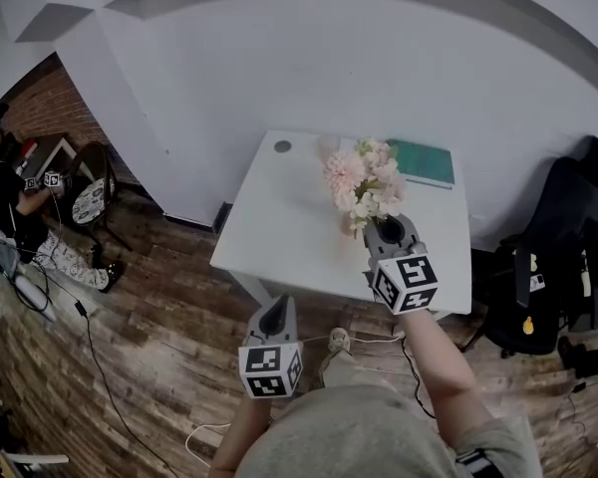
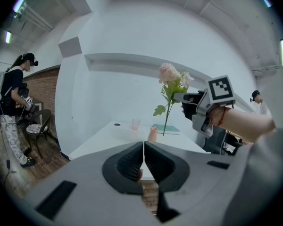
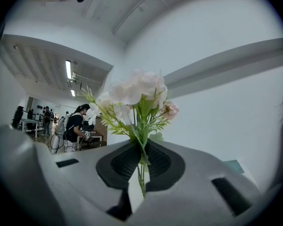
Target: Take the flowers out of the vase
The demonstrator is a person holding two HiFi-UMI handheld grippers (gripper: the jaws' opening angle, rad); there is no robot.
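Note:
A bunch of pale pink and white flowers (image 1: 364, 182) hangs over the white table (image 1: 279, 227), its green stems clamped in my right gripper (image 1: 392, 232). In the right gripper view the stems run down between the shut pads (image 3: 127, 161) and the blooms (image 3: 137, 91) stand above them. The left gripper view shows the stem end hanging clear of the small pink vase (image 2: 152, 134), which stands on the table. My left gripper (image 1: 276, 309) hovers short of the table's near edge, with its jaws (image 2: 144, 145) shut and nothing held.
A clear cup (image 2: 136, 124) and a green book (image 1: 424, 162) lie at the table's far side, near the white wall. A black chair with bags (image 1: 558, 257) stands right of the table. A person (image 1: 10, 207) sits far left; cables cross the wooden floor.

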